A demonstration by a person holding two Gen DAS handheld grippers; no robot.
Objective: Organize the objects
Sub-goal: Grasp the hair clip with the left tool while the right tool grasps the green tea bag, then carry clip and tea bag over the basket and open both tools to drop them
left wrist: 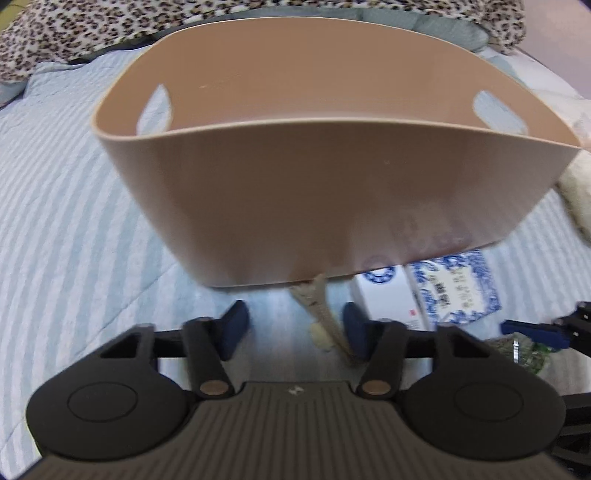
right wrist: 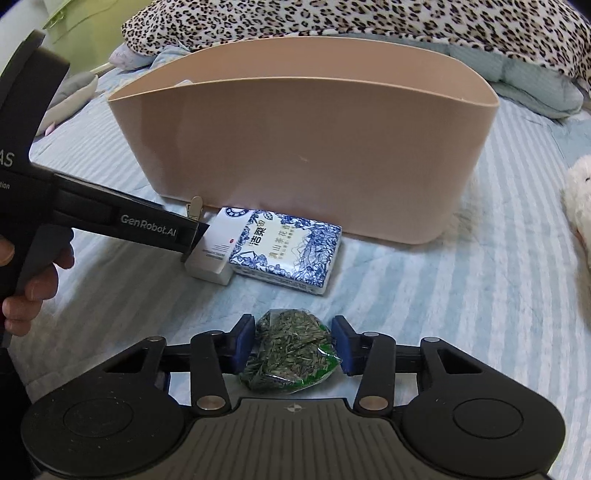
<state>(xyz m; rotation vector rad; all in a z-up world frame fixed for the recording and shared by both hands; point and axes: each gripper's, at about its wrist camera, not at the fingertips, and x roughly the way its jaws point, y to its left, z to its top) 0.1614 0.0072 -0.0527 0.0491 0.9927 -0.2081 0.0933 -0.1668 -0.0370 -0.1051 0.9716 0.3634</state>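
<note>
In the left wrist view the left gripper (left wrist: 293, 328) fills the lower part of the frame, its jaws spread apart and holding nothing. A small beige clip (left wrist: 325, 317) lies on the striped bed cover (left wrist: 74, 221) between the fingers, near the right one; its lower end is hidden behind that finger. Above it the tan basket (left wrist: 314, 206) takes the middle of the frame, and its near wall hides what is inside. At lower right, a white box (left wrist: 384, 295) and a blue-patterned tissue pack (left wrist: 458, 291) lie at the foot of the basket, both blurred.

In the right wrist view the right gripper (right wrist: 293, 345) sits at the bottom centre, its jaws closed onto a clear bag of green tea leaves (right wrist: 291, 350); the bag's lower edge is cut off by the gripper body. A leopard-print blanket (right wrist: 369, 26) crosses the top.
</note>
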